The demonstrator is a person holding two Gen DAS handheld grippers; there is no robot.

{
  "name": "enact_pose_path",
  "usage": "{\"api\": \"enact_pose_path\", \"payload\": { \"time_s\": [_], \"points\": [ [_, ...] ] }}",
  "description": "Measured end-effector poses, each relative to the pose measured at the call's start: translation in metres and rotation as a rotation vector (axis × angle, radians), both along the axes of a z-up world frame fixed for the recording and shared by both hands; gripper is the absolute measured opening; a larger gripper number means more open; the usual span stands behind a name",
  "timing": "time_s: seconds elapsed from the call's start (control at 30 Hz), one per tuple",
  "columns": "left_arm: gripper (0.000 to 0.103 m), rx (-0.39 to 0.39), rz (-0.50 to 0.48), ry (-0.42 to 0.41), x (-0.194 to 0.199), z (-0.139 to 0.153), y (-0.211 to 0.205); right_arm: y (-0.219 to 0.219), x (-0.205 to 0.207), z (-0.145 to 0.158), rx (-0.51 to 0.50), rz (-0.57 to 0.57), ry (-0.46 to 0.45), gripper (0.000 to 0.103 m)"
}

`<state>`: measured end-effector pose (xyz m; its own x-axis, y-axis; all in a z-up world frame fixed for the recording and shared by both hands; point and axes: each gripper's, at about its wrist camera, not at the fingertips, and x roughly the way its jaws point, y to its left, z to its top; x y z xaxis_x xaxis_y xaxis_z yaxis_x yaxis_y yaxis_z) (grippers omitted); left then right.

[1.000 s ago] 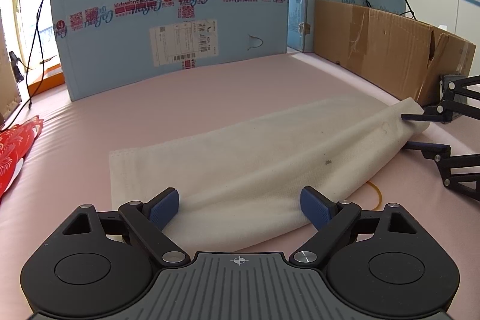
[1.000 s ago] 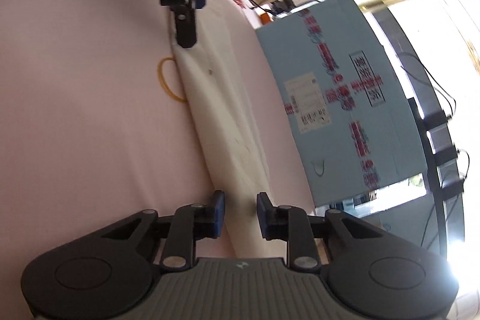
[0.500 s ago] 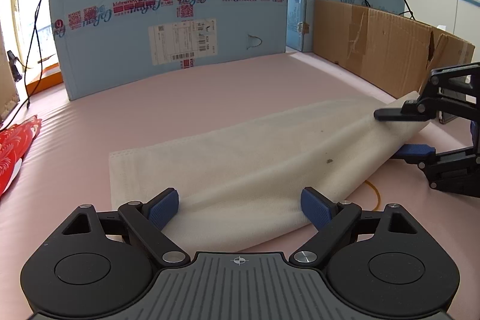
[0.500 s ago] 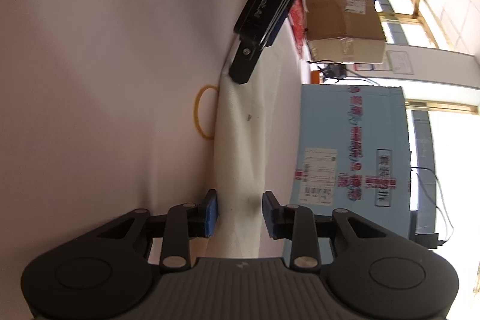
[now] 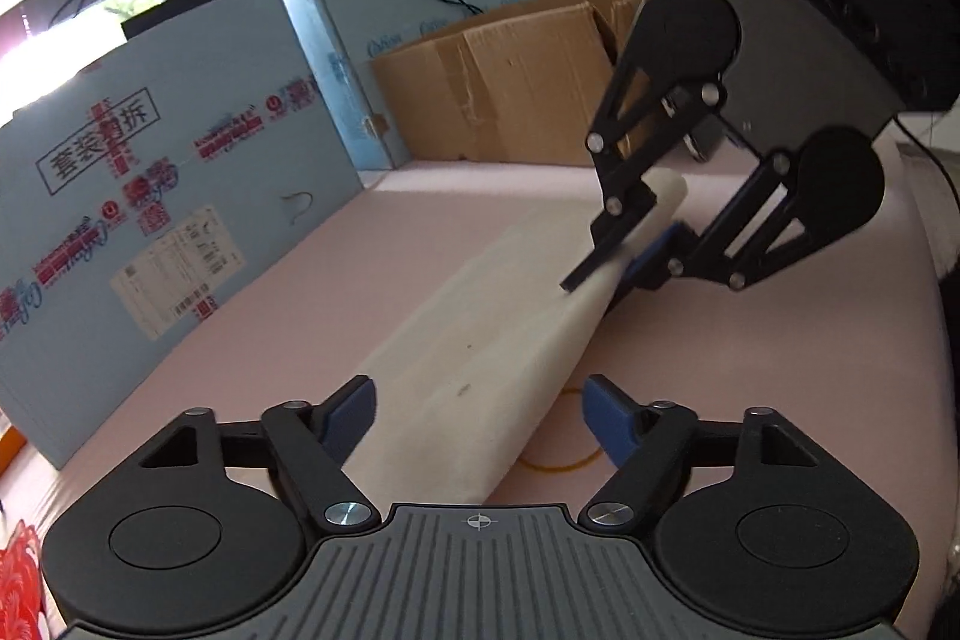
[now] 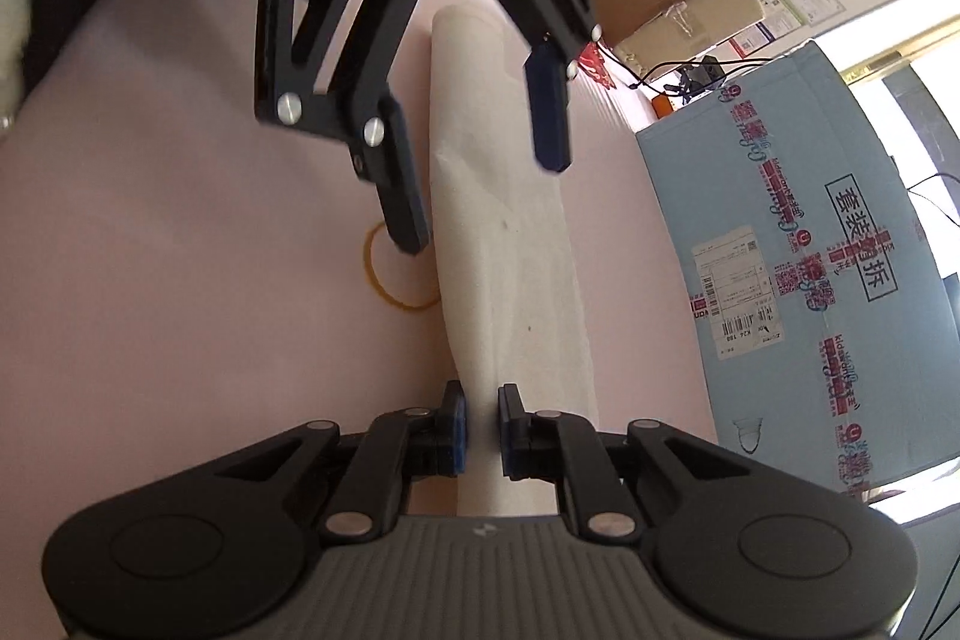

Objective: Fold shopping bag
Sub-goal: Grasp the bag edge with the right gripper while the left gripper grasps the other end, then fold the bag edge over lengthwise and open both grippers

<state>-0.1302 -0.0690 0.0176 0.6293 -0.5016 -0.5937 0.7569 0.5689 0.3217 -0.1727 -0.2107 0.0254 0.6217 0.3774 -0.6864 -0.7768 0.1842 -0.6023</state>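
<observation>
Cream non-woven fabric shopping bag (image 5: 480,340), centre frame, newly lifted by pinching right gripper (image 6: 478,427) into a narrower fold; left gripper (image 5: 480,412) wide, unengaged.

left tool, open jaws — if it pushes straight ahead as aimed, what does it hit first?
Most likely the shopping bag: the left tool straddles its near end, jaws wide open. Farther along the same line is the right tool, clamped on the bag's far end. Depth is uncertain.

Blue carton (image 5: 180,220), brown box (image 5: 510,88), rubber band (image 6: 396,280).
</observation>
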Motion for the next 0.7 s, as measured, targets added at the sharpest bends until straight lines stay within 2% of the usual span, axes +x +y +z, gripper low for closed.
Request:
{"api": "enact_pose_path", "payload": {
  "time_s": [0.03,0.07,0.13,0.23,0.33,0.43,0.57,0.7],
  "points": [
    [0.04,0.014,-0.014,0.031,0.002,-0.001,0.001,-0.002,-0.001,0.004,0.023,-0.008,0.025,0.012],
    [0.038,0.014,-0.026,0.063,0.004,-0.001,0.004,-0.006,-0.001,0.009,0.05,-0.019,0.059,0.012],
    [0.03,0.007,-0.044,0.116,0.007,-0.002,0.01,-0.015,0.005,0.02,0.133,-0.063,0.171,0.012],
    [0.029,-0.055,-0.058,0.231,0.023,-0.001,0.026,-0.03,0.027,0.028,0.241,-0.149,0.316,0.012],
    [0.029,-0.143,-0.037,0.348,0.047,0.0,0.046,-0.053,0.051,0.024,0.355,-0.252,0.468,0.013],
    [0.029,-0.241,0.008,0.447,0.067,0.0,0.07,-0.073,0.068,0.018,0.451,-0.348,0.578,0.014],
    [0.029,-0.395,0.079,0.555,0.081,-0.006,0.102,-0.103,0.071,0.011,0.592,-0.46,0.675,0.016],
    [0.031,-0.545,0.14,0.618,0.084,-0.015,0.126,-0.129,0.069,0.005,0.745,-0.59,0.76,0.018]
  ]
}}
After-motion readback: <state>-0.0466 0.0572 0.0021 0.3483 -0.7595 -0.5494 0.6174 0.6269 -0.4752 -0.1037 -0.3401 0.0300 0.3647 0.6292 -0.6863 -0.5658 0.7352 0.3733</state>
